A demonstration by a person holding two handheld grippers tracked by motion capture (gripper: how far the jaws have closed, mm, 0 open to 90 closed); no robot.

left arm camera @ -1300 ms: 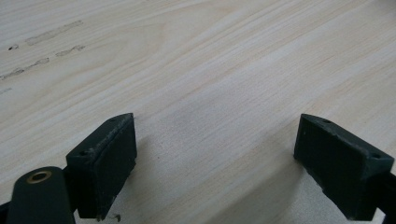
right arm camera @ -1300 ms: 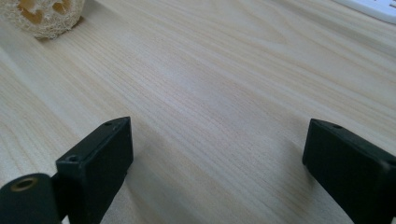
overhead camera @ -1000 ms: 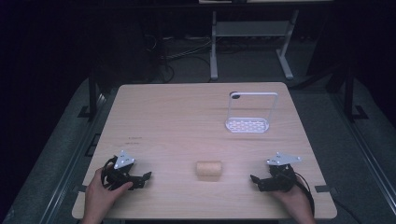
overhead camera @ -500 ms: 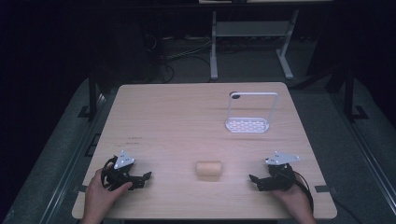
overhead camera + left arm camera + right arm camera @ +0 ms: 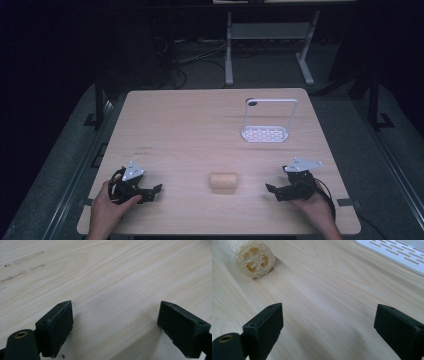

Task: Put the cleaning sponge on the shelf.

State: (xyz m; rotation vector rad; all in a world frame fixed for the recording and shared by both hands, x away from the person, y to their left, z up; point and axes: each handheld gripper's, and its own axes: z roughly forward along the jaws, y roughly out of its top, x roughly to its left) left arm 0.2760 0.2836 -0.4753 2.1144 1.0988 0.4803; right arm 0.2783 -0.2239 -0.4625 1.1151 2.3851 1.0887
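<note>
A pale loofah piece [image 5: 223, 181] lies on its side near the front middle of the wooden table [image 5: 200, 125]; its holed end [image 5: 257, 258] faces the right gripper view's camera at upper left. My left gripper [image 5: 156, 190] rests on the table at front left, held in a hand, jaws wide apart over bare wood [image 5: 115, 322]. My right gripper [image 5: 270, 190] rests at front right, to the right of the loofah, open with nothing between its jaws [image 5: 327, 330]. A white slotted rack with an upright loop handle [image 5: 265, 134] stands at the back right.
The rack's slotted base [image 5: 397, 252] lies across the top right of the right gripper view. Faint pencil marks [image 5: 27, 258] sit on the wood ahead of the left gripper. Beyond the table's far edge are a dark floor, cables and a metal stand [image 5: 265, 45].
</note>
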